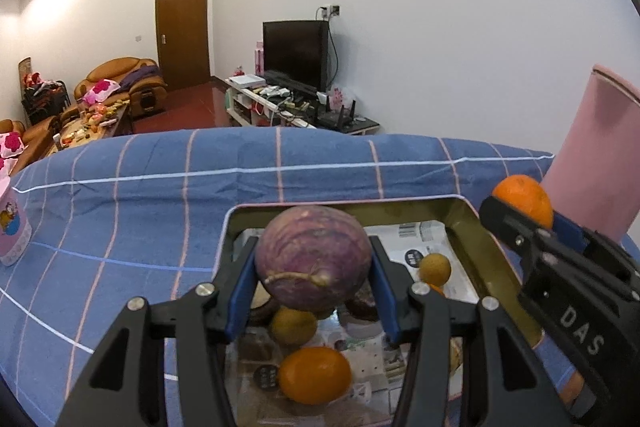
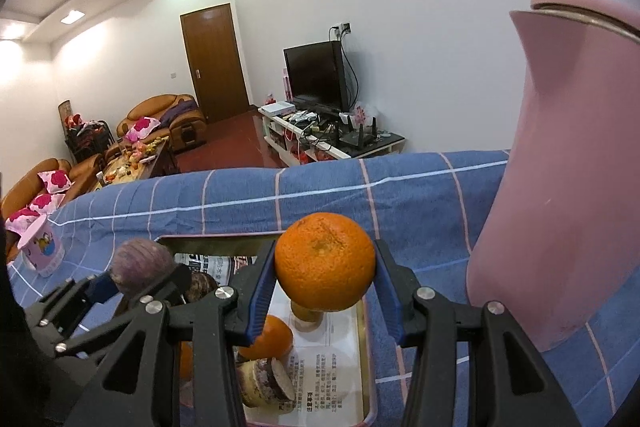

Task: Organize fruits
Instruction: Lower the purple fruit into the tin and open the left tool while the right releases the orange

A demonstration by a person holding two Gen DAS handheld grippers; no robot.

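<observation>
- Your work surface is a table under a blue checked cloth (image 1: 160,187), which runs across both wrist views with the living room behind it.
- A tall pink jug (image 2: 560,187) stands upright on the cloth at your right, just beside the tray's right edge.
- The gold-rimmed tray (image 1: 472,227) lies flat on the cloth, lined with printed paper; its long axis runs away from you, toward the far wall.
- Your left gripper (image 1: 314,281) is clamped on a purple passion fruit (image 1: 312,259), blue pads pressing its left and right sides. You hold it up above the tray's middle. It is nearly round, so no long axis shows; a dried stem strand lies roughly crosswise over its lower front.
- Your right gripper (image 2: 325,283) is clamped on an orange (image 2: 325,261), pads on both flanks, held above the tray's right part and near the jug. It is round, with a small dimple facing the camera and slightly up.
- Down in the tray lie a second orange fruit (image 1: 314,375), lying a little wider than tall, two small yellow-brown round fruits (image 1: 434,269), and some dark purple pieces that I cannot identify clearly.
- A small pink cartoon-printed cup (image 2: 42,247) sits on the cloth well to the left of the tray, its narrow end up.
</observation>
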